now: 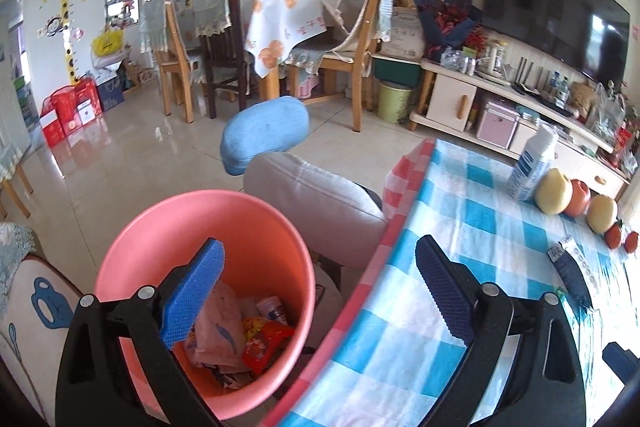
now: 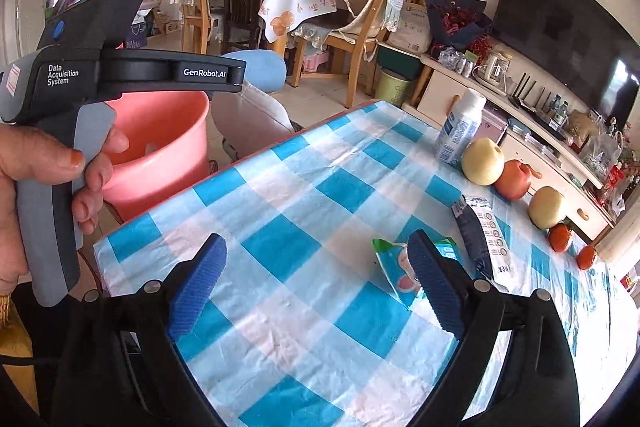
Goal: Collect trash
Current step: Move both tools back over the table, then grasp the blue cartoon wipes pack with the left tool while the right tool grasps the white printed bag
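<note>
A pink bin [image 1: 132, 255] stands on the floor beside the table and holds several wrappers [image 1: 224, 331]. My left gripper [image 1: 320, 251] is open and empty, its left finger over the bin and its right finger over the table edge. My right gripper [image 2: 318, 243] is open above the blue checked tablecloth [image 2: 280, 195], nothing between its pads. A green and white wrapper [image 2: 394, 267] lies on the cloth, partly hidden behind the right finger. Beyond it lies a dark blue wrapper [image 2: 476, 235], which the left wrist view also shows as a dark wrapper [image 1: 576, 271]. The pink bin [image 2: 160, 131] sits past the table's left edge.
A white bottle [image 2: 460, 131], two pears [image 2: 482, 161], an apple [image 2: 514, 179] and two oranges [image 2: 560, 237] line the table's right side. A grey padded chair [image 1: 312, 195] stands behind the bin. A person's hand [image 2: 40, 163] holds the left gripper's handle [image 2: 60, 115].
</note>
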### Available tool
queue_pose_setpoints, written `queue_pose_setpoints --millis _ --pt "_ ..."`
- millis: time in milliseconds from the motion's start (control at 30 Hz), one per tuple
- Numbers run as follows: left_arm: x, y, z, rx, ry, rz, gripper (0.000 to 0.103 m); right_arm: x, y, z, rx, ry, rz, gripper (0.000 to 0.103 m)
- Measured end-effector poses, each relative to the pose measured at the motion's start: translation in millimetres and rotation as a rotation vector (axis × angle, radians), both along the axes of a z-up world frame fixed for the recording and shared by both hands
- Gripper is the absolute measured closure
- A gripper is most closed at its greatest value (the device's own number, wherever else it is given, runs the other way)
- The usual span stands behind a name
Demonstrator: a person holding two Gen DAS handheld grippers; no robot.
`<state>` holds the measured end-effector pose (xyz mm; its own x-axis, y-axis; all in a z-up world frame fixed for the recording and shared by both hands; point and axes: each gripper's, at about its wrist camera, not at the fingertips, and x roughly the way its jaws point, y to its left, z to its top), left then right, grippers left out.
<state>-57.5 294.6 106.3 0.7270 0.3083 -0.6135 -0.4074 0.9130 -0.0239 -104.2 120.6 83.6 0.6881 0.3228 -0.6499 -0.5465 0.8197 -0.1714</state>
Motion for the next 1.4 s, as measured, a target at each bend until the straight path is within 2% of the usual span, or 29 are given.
queue_pose_setpoints --millis 233,533,767,933,1133,1400 --pt "8.9 -31.3 -6.1 -0.039 0.019 -0.068 0.007 -5.1 -35.1 -4.9 0.037 -0.045 -0.040 0.010" --pt "15.6 -77.2 -5.4 0.117 0.044 -0.103 0.007 19.0 -79.8 -7.4 0.121 0.017 -0.115 0.009" --pt "20.8 -111.7 -7.5 0.188 0.060 -0.181 0.007 33.5 -108.6 0.5 0.182 0.045 -0.175 0.009" --pt "19.3 -128.7 -4.2 0.188 0.033 -0.224 0.007 42.8 -130.3 7.3 0.237 0.060 -0.220 0.009" --pt "24.8 -147.6 -9.2 0.216 0.058 -0.266 0.007 52.7 -158.3 12.2 0.289 0.070 -0.274 0.009" --pt "28.7 -168.6 -16.7 0.250 0.074 -0.328 0.007 65.6 -181.9 16.4 0.261 0.053 -0.306 0.009"
